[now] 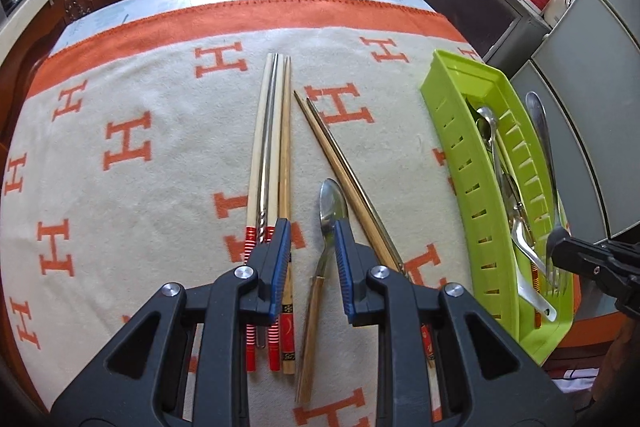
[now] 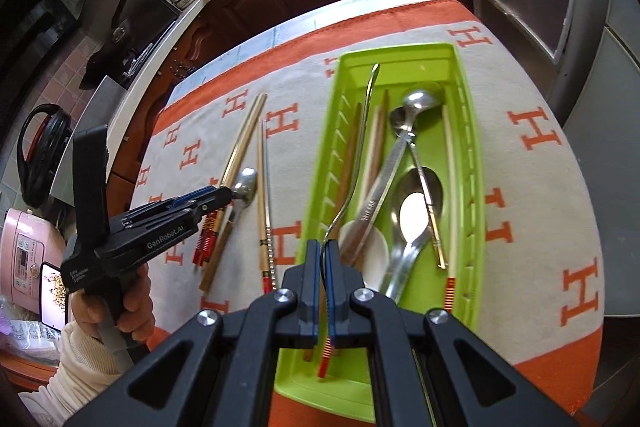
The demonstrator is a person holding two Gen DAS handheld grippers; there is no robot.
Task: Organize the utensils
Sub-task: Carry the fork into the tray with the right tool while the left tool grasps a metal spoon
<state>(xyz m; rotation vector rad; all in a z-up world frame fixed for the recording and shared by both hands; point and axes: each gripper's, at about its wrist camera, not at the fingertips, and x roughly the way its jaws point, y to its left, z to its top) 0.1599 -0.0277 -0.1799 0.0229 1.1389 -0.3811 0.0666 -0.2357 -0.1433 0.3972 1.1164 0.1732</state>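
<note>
Right hand-held gripper [image 2: 323, 253] pinches a fork [image 2: 352, 163] over the green tray [image 2: 466, 99] (already crowded); left hand-held gripper [image 1: 312, 239] hovers spread above a spoon [image 1: 331, 211].

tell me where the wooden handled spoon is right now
The wooden-handled spoon lies on the cloth between the open left gripper's fingers, with chopsticks either side; the green tray sits to its right.
</note>
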